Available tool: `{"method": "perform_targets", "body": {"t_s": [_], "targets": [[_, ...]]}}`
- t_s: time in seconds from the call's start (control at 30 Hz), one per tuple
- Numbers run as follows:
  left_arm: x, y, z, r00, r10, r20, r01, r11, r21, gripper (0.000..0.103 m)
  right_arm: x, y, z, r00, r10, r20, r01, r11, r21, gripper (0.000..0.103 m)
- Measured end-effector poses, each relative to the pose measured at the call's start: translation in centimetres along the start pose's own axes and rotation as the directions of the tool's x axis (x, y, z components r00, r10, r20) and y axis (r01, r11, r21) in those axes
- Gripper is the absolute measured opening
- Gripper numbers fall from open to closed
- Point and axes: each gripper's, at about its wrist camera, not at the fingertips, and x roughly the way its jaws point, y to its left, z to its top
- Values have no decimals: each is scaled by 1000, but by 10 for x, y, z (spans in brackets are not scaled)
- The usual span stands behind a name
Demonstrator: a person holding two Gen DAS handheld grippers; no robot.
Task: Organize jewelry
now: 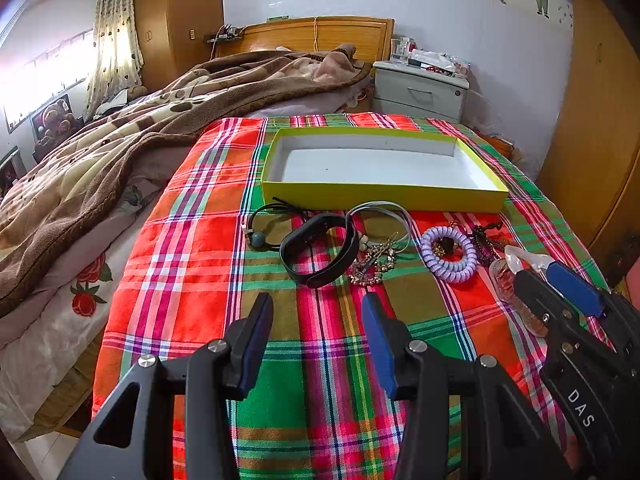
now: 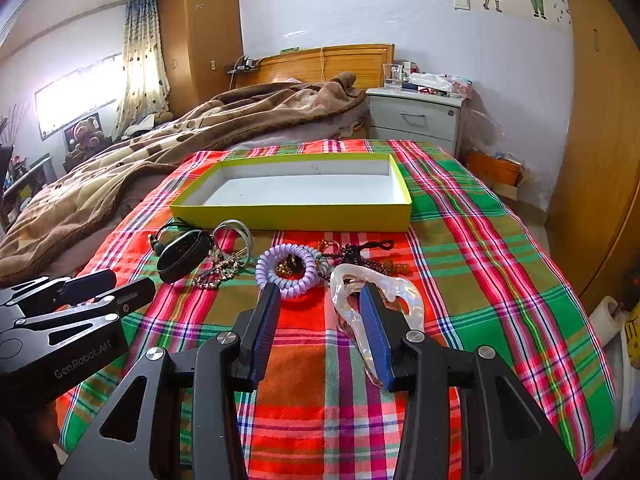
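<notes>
On the plaid cloth [image 1: 192,280] the jewelry lies in one row just in front of the yellow tray [image 1: 384,196], whose white floor is bare.

Left wrist view, from 9 o'clock toward 3: the cloth's left edge drops onto a floral sheet [image 1: 80,280], and between that edge and the first piece is a wide strip of bare cloth. Then come a black cord bracelet [image 1: 264,220] at about 11 o'clock, a black wristband [image 1: 320,252] at 12, thin silver bangles [image 1: 380,208] touching it, a rhinestone piece [image 1: 372,268], a lilac coil hair tie [image 1: 450,254] at 1 o'clock, and dark beads [image 1: 486,240] beside it. The left gripper [image 1: 318,312] has its jaws apart with nothing between them; only bare cloth separates it from the wristband. At 3 o'clock the right gripper [image 1: 560,280] partly covers a pearly hair claw [image 1: 516,264].

Right wrist view: the left gripper [image 2: 116,280] enters at 9 o'clock, near the wristband [image 2: 180,258]. The right gripper [image 2: 320,292] stands with jaws apart; its right finger lies over the hair claw [image 2: 404,296], the left over bare cloth just below the coil tie [image 2: 286,270]. Toward 3 o'clock the cloth runs clear to its right edge.
</notes>
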Motion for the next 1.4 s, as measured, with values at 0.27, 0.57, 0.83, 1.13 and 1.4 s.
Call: {"method": "perform_targets", "body": {"t_s": [0.27, 0.57, 0.83, 1.13, 1.4], "targets": [[0, 0, 0, 1000, 1, -1, -1, 1000, 0, 48, -1, -1, 0, 1000, 0, 1, 0, 1000, 2, 42], [0, 0, 1, 1000, 0, 1, 0, 1000, -4, 48, -1, -1, 0, 1000, -2, 3, 2, 1000, 1, 42], [1, 2, 2, 1000, 1, 1, -1, 1000, -3, 48, -2, -2, 2, 1000, -8, 9, 8, 1000, 3, 42], [9, 6, 5, 1000, -24, -16, 24, 1000, -16, 48, -1, -7, 6, 1000, -15, 17, 15, 1000, 3, 42], [23, 19, 9, 989, -137, -50, 135, 989, -54, 48, -1, -51, 3, 999, -48, -20, 50, 994, 101, 45]]}}
